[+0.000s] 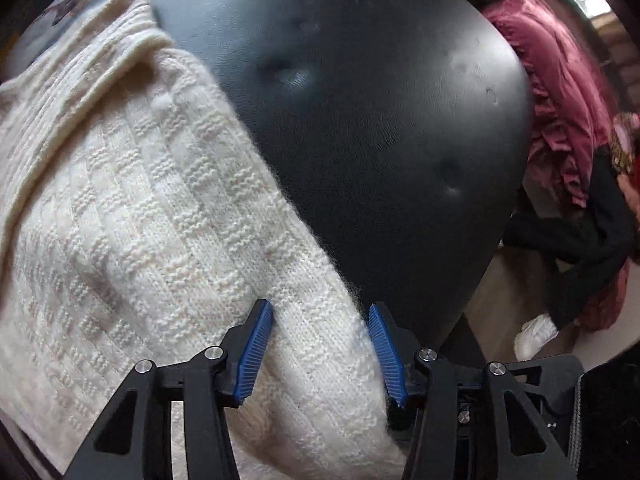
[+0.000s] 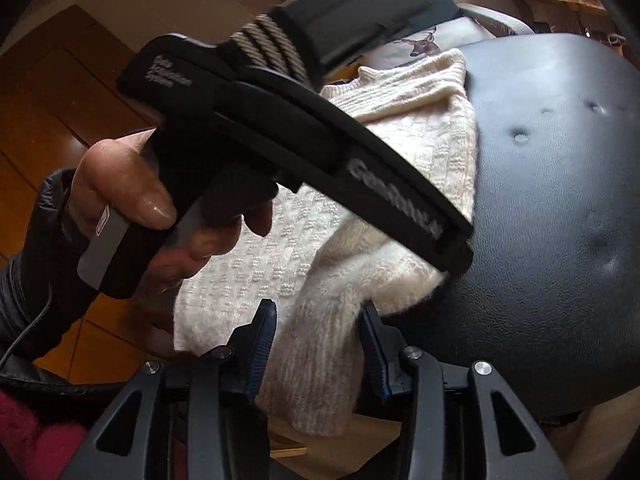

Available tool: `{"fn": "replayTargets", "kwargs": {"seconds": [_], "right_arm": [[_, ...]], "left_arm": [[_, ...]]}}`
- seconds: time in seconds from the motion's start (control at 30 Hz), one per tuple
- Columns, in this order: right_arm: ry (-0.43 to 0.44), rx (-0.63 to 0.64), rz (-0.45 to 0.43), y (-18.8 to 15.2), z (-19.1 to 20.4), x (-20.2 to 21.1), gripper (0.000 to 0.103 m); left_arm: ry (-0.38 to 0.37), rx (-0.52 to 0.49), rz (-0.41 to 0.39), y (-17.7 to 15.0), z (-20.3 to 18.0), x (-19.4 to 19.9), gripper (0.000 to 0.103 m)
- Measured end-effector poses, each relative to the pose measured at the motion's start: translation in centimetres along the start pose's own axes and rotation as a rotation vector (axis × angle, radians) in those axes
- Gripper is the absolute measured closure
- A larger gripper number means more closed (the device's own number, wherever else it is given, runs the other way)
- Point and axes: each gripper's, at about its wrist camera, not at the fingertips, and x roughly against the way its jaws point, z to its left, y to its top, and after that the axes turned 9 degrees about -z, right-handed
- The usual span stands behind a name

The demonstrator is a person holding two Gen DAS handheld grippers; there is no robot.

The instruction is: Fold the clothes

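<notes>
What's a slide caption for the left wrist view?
Open left gripper straddles the edge of a cream knit sweater lying on a black tufted seat.

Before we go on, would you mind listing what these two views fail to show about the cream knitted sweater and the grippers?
- Left wrist view: the cream knitted sweater runs off the left and bottom edges, so its full shape is unknown.
- Right wrist view: the black handheld left gripper and the hand cover the sweater's middle.
- Right gripper: its fingers straddle the sweater; actual contact cannot be told.
</notes>
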Motion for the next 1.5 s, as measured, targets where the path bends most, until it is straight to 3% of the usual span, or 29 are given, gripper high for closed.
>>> {"fn": "replayTargets", "kwargs": {"seconds": [0.1, 0.17, 0.27, 0.3, 0.47, 0.6, 0.73, 0.87, 0.93, 1.03, 1.23, 1.27, 1.33, 1.4, 1.5], "right_arm": [[0.021, 0.012, -0.013, 0.6, 1.0, -0.8, 0.056], [0.027, 0.028, -0.015, 0.8, 1.7, -1.3, 0.055], [0.055, 0.026, -0.011, 0.8, 2.3, -1.4, 0.053], [0.065, 0.025, -0.010, 0.8, 2.4, -1.1, 0.053], [0.121, -0.068, -0.065, 1.1, 0.6, 2.1, 0.054], [0.079, -0.205, -0.101, 2.0, -3.3, 2.9, 0.054], [0.063, -0.333, -0.077, 3.6, -7.4, 2.0, 0.054], [0.018, -0.333, -0.036, 4.9, -8.1, -1.4, 0.054], [0.065, -0.316, -0.051, 5.5, -7.6, -2.7, 0.054], [0.217, -0.253, -0.031, 5.6, -5.9, -4.3, 0.054], [0.357, -0.590, 0.024, 4.6, -9.1, -8.5, 0.047], [0.383, -0.576, 0.038, 4.7, -8.7, -8.9, 0.048], [0.433, -0.448, 0.071, 5.0, -6.2, -9.0, 0.066], [0.502, -0.352, 0.114, 4.9, -3.8, -9.1, 0.078], [0.584, -0.242, 0.196, 3.8, -0.8, -8.6, 0.080]], "left_arm": [[0.053, -0.062, 0.036, 0.2, -1.2, -0.5, 0.048], [0.090, -0.113, 0.017, -0.3, -1.8, -0.5, 0.052], [0.114, -0.112, -0.041, -1.1, -0.9, 0.5, 0.085], [0.078, -0.050, -0.061, -1.3, 0.4, 1.2, 0.091], [-0.269, 0.299, -0.307, -4.6, 9.3, 7.1, 0.093], [-0.447, 0.426, -0.499, -8.4, 13.9, 11.8, 0.093], [-0.529, 0.470, -0.603, -10.4, 16.1, 14.4, 0.093], [-0.572, 0.481, -0.634, -10.8, 17.3, 15.6, 0.093], [-0.593, 0.478, -0.635, -11.0, 16.5, 15.9, 0.093], [-0.613, 0.468, -0.627, -10.4, 16.3, 16.0, 0.093], [-0.632, 0.459, -0.610, -9.2, 14.9, 16.5, 0.093], [-0.634, 0.463, -0.608, -9.1, 14.8, 16.6, 0.093], [-0.640, 0.470, -0.604, -8.7, 14.6, 16.7, 0.093], [-0.642, 0.474, -0.598, -7.8, 14.2, 16.8, 0.093], [-0.634, 0.466, -0.581, -6.2, 13.4, 16.9, 0.093]]}}
